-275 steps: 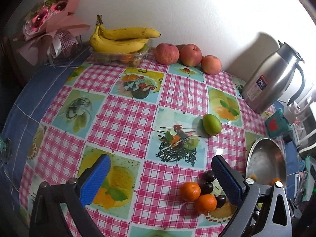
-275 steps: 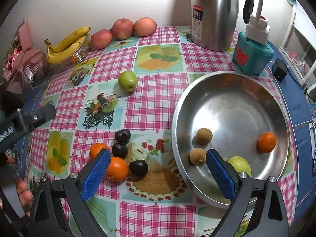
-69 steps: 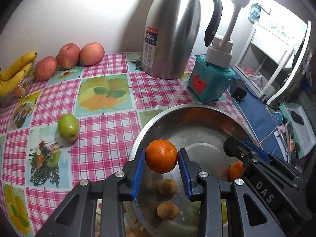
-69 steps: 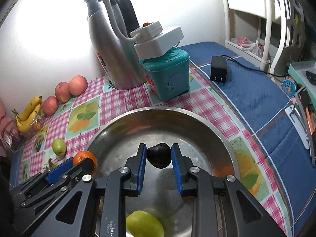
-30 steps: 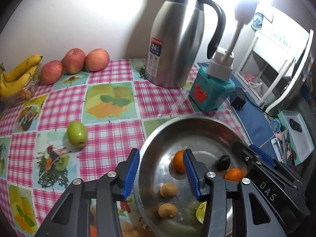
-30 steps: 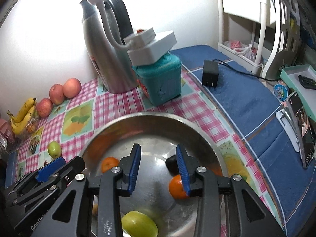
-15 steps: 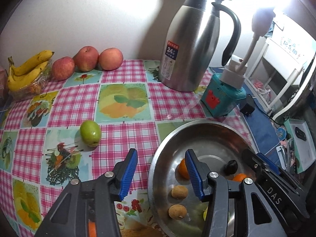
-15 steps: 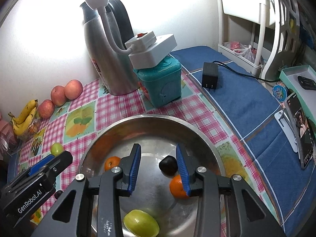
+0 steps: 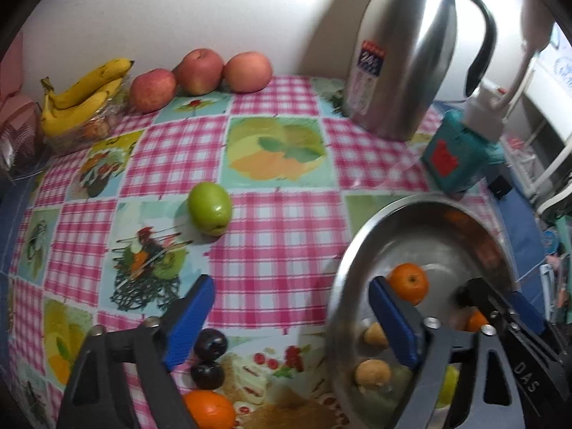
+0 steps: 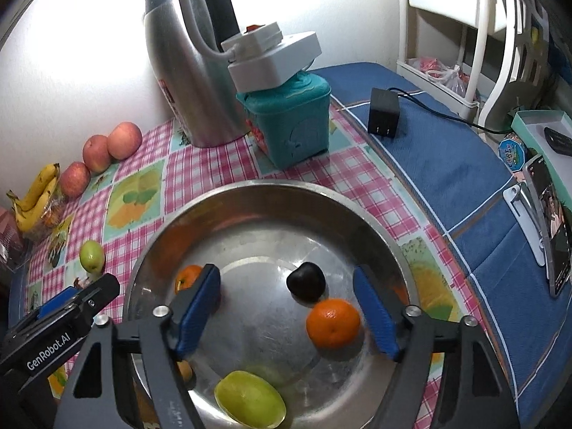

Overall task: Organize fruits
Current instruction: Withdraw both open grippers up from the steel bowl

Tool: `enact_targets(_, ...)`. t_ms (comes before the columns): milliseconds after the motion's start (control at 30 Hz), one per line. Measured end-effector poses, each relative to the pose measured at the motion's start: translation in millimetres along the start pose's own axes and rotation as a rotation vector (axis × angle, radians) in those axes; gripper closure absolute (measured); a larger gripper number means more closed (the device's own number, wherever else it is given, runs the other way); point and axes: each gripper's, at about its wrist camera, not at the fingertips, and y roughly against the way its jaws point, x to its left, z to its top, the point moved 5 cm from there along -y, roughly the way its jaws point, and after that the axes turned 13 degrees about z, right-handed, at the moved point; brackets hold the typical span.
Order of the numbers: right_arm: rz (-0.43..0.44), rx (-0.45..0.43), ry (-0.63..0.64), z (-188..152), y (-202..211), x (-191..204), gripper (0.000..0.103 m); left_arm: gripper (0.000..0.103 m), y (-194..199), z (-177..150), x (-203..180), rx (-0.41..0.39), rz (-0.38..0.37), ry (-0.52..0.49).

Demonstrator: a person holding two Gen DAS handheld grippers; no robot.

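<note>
Both fruits carried a moment ago are now down in the wide stainless-steel bowl (image 10: 361,211): the orange tangerine (image 9: 408,283) dropped by the left claw (image 9: 291,316) and the dark plum (image 10: 306,281) dropped by the right claw (image 10: 286,312). Each claw's jaws are opening and hold nothing. The left one has swung back out over the pink checked tablecloth (image 9: 282,221) on the table, so the next pickup looks to be starting.

Just beneath the left claw lie two dark plums (image 9: 210,343) and, closer in, another tangerine (image 9: 209,409), all outside the bowl and probably next. Between the right claw's jaws the plum rests touching a second tangerine (image 10: 333,321); a yellow-green fruit (image 10: 249,397) sits below them, with two small brown fruits (image 9: 371,373) near the left claw's right jaw.

Further ahead of the left claw a green apple (image 9: 210,208) stands alone on open cloth. Beyond it, against the wall, are three red apples (image 9: 198,71) and a bunch of yellow bananas (image 9: 82,96). A steel thermos jug (image 9: 404,53) and teal box (image 9: 461,153) stand past the bowl, clear of any reach. The only crowding is the right claw (image 9: 507,307) hanging over the bowl beside the left.
</note>
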Motion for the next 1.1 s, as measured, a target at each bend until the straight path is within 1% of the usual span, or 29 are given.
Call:
enact_targets(100,-0.004,0.021,0.003,-2.6,-4.3,-0.3,0.023,0.01,-3.7,-2.4,4.2,0.023,0.018,0.005)
enact_targets(200,-0.013,0.035,0.01,-3.7,-6.8,0.4,0.023,0.003,-5.2,-2.7,7.4,0.027,0.028,0.012)
enact_targets(233,-0.014,0.037,0.014,-3.7,-7.1,0.5,0.021,0.0,-5.1,-2.7,8.3,0.025,0.032,0.013)
enact_targets(300,-0.021,0.038,0.022,-3.9,-7.6,0.8,0.015,0.0,-5.0,-2.0,9.4,0.021,0.042,0.015)
enact_targets(333,-0.023,0.04,0.026,-4.1,-7.8,1.0,0.014,0.0,-5.3,-1.7,9.8,0.022,0.046,0.017)
enact_targets(467,-0.036,0.046,0.031,-4.6,-8.4,0.5,0.014,0.0,-6.1,-1.6,14.2,0.025,0.06,0.032)
enact_targets(500,-0.039,0.049,0.031,-4.5,-8.7,0.1,0.012,0.0,-6.7,-1.7,15.3,0.028,0.066,0.036)
enact_targets(533,-0.043,0.05,0.031,-4.5,-8.8,-0.2,0.007,0.0,-7.3,-1.8,16.6,0.031,0.072,0.039)
enact_targets(633,-0.068,0.054,0.041,-4.1,-8.6,-0.9,0.007,0.0,-7.5,-1.6,19.6,0.031,0.078,0.051)
enact_targets(933,-0.091,0.061,0.034,-4.4,-7.8,-2.8,0.007,0.0,-5.5,-0.3,22.4,0.036,0.081,0.055)
enact_targets(1100,-0.109,0.068,0.022,-4.7,-4.9,-5.2,0.007,0.0,-1.9,-2.7,23.8,0.053,0.065,0.059)
